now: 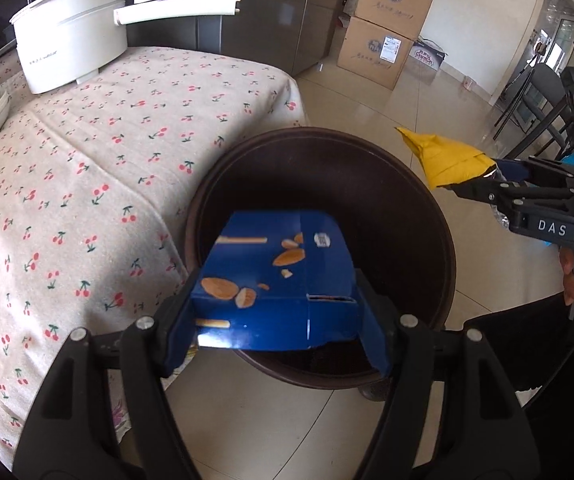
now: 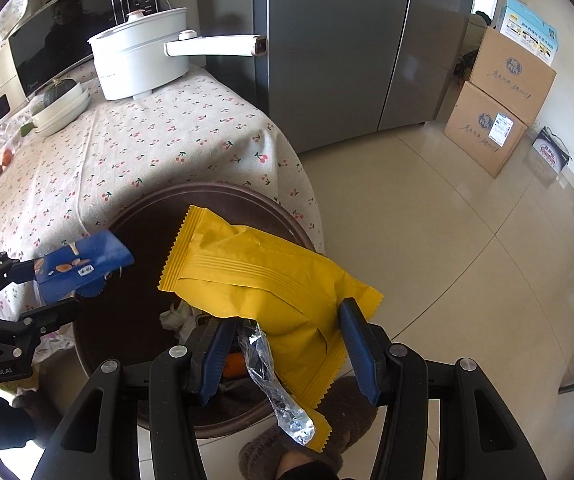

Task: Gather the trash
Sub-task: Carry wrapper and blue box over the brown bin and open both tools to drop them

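A blue snack box (image 1: pixel 275 276) hangs over the mouth of a round dark-brown bin (image 1: pixel 327 133), and my left gripper (image 1: pixel 275 320) is shut on it with a pad against each side. A yellow crinkled wrapper (image 2: pixel 263 276) and a strip of clear plastic (image 2: pixel 283 400) are gripped by my right gripper (image 2: pixel 285 344), above the bin's (image 2: pixel 207 189) right half. In the left wrist view the right gripper (image 1: pixel 491 184) comes in from the right with the wrapper (image 1: pixel 447 158). From the right wrist view the left gripper (image 2: pixel 61 288) and box (image 2: pixel 83 266) sit at the left. Crumpled white paper (image 2: pixel 177 314) lies inside the bin.
The bin stands on the tiled floor against a table with a cherry-print cloth (image 1: pixel 87 160). A white pot (image 1: pixel 71 40) with a long handle stands on the table. Stacked cardboard boxes (image 1: pixel 383 40) and a grey fridge (image 2: pixel 327 60) are behind. Dark chairs (image 1: pixel 535 100) stand right. A slippered foot (image 2: pixel 287 448) is near the bin.
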{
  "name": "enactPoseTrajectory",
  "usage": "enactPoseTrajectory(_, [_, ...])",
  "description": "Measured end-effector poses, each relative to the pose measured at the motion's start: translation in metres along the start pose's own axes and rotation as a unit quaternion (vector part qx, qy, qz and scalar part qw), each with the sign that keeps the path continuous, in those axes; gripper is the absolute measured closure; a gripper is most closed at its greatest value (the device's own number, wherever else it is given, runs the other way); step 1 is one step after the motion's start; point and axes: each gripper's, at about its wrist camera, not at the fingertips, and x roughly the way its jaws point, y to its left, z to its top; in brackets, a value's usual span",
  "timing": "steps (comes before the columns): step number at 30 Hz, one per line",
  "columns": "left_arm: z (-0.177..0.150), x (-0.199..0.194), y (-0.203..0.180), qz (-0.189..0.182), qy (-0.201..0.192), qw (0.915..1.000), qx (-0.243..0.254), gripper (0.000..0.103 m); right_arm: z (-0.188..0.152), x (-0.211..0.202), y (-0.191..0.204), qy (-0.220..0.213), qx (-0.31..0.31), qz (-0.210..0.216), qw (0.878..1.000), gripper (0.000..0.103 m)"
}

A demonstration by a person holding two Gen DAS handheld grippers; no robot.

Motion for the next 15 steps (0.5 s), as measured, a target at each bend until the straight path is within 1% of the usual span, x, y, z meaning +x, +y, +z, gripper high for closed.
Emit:
enactPoseTrajectory(1, [0.001,0.0,0.0,-0.002,-0.001,1.0,0.0,0.029,0.0,0.0,0.0,0.0,0.0,-0.001,1.0,0.048])
enactPoseTrajectory(3, [0.002,-0.004,0.003,0.001,-0.007,0.9999,-0.009,0.017,0.0,0.0,0.0,0.001,0.0,-0.002,1.0,0.048])
enactPoseTrajectory(5, [0.002,-0.009,0.007,0.007,-0.008,0.9998,-0.016,0.009,0.001,0.001,0.0,0.001,0.0,-0.002,1.0,0.048])
enactPoseTrajectory(10, [0.001,-0.028,0.026,0.031,-0.013,0.9985,-0.044,0.005,0.003,0.003,0.007,0.004,-0.006,-0.003,1.0,0.048])
enactPoseTrajectory(13, [-0.005,-0.038,0.042,0.065,-0.011,0.9959,-0.063,0.004,0.004,0.005,0.012,0.006,-0.012,-0.005,1.0,0.047])
enactPoseTrajectory(15, [-0.01,-0.042,0.052,0.08,-0.008,0.9943,-0.071,0.003,0.005,0.006,0.017,0.007,-0.017,-0.006,1.0,0.047])
